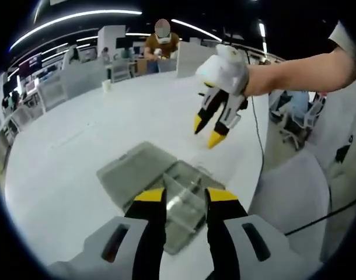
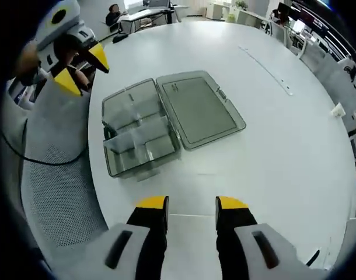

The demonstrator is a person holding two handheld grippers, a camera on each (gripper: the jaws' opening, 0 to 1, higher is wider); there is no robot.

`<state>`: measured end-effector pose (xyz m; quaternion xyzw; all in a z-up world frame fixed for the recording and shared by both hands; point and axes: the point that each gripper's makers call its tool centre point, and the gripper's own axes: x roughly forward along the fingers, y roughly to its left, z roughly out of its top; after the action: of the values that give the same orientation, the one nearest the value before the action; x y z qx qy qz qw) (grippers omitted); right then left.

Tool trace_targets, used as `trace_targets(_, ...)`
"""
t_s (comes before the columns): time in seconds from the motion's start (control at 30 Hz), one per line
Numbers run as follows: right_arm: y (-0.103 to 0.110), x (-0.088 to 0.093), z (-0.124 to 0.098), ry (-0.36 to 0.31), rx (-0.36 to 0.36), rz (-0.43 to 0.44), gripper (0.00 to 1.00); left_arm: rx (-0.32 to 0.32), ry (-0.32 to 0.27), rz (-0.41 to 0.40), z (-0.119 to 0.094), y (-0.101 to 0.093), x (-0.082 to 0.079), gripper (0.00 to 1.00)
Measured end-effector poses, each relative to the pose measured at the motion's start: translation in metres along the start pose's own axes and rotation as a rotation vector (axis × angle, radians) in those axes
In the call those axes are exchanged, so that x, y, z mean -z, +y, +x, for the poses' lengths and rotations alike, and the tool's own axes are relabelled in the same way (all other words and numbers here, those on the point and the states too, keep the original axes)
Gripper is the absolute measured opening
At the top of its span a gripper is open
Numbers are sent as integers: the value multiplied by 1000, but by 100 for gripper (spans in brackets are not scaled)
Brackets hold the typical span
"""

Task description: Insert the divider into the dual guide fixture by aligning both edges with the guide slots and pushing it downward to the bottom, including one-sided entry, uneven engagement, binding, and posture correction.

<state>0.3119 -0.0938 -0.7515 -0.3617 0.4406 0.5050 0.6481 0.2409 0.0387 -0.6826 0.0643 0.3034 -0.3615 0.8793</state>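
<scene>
white round table (image 2: pixel 271 134) in an office, open clear box (image 2: pixel 166 119) mid-frame, divider (image 2: pixel 137 133) standing inside, my left gripper (image 1: pixel 187 198) and right gripper (image 2: pixel 192 204) both parted, empty

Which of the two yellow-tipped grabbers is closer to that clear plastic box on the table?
Left. The left gripper hovers right over the open plastic box, jaws apart. The right gripper is held farther off, with bare table between.

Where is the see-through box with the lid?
In the right gripper view the clear box sits open on the white table, near its left edge, its lid lying flat beside it, ahead of the right gripper.
</scene>
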Motion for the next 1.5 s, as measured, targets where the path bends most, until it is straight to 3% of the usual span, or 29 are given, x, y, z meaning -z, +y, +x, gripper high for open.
trace_targets(0.83, 53, -7, -21, -86, 8, -99, 28, 22, -1, -6, 0, -14, 4, 25)
trace_targets(1.5, 74, -22, -34, -140, 18, -197, 28, 48, -13, -32, 7, -26, -4, 24)
